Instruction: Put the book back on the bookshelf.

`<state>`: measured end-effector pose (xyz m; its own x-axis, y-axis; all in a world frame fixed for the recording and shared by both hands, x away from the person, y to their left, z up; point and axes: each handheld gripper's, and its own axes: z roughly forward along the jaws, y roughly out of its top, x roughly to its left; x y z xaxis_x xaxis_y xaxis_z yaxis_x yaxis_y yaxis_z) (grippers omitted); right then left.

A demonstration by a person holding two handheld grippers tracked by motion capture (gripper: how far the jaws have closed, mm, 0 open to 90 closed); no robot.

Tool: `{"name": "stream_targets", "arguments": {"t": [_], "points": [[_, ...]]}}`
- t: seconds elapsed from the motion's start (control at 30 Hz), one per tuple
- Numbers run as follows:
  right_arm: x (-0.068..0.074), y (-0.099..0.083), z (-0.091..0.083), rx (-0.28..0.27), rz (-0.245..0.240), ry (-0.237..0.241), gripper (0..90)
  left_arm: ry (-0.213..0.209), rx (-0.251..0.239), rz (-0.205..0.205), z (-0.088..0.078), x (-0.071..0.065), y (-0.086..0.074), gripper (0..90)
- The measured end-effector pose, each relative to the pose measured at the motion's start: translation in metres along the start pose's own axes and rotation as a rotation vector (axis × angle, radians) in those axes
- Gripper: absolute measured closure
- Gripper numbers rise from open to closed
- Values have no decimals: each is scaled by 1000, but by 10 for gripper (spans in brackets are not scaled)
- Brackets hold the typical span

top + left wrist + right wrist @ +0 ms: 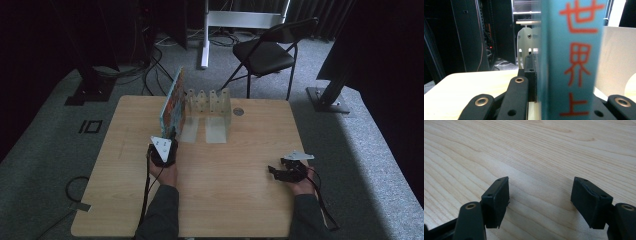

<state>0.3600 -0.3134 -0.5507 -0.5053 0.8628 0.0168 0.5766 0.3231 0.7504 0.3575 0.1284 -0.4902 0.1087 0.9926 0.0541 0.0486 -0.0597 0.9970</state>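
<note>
left gripper (pixel 169 136): your jaws are clamped on the spine edge of the book (pixel 173 104); the high view shows the gripper at the book's near end, your hand behind it.
book: stands upright on edge on the table (pixel 235 175), at the left end of the rack (pixel 210 107), which lies just beyond your left jaws.
left gripper view: adds what the high view can't give — teal spine (pixel 571 60) with red characters fills the gap between your jaws, left pad (pixel 531 75) flat against the book's side, a cream rack plate (pixel 524 47) straight ahead past the jaw tip.
right gripper (pixel 276 171): your jaws stand wide apart, nothing between them.
right gripper view: bare wood grain between the two pads (pixel 499 200), jaws low over the tabletop; touching or not, can't tell.
high view extra: your right gripper sits well apart from the book and rack, near the table's right side; a folding chair (pixel 267 50) stands beyond the far edge.
</note>
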Motion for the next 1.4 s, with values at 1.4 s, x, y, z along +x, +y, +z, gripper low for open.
{"name": "stream_targets", "arguments": {"t": [1.4], "points": [[0, 0, 0, 1, -3, 0, 305, -16, 32, -67, -6, 9, -9, 809]]}}
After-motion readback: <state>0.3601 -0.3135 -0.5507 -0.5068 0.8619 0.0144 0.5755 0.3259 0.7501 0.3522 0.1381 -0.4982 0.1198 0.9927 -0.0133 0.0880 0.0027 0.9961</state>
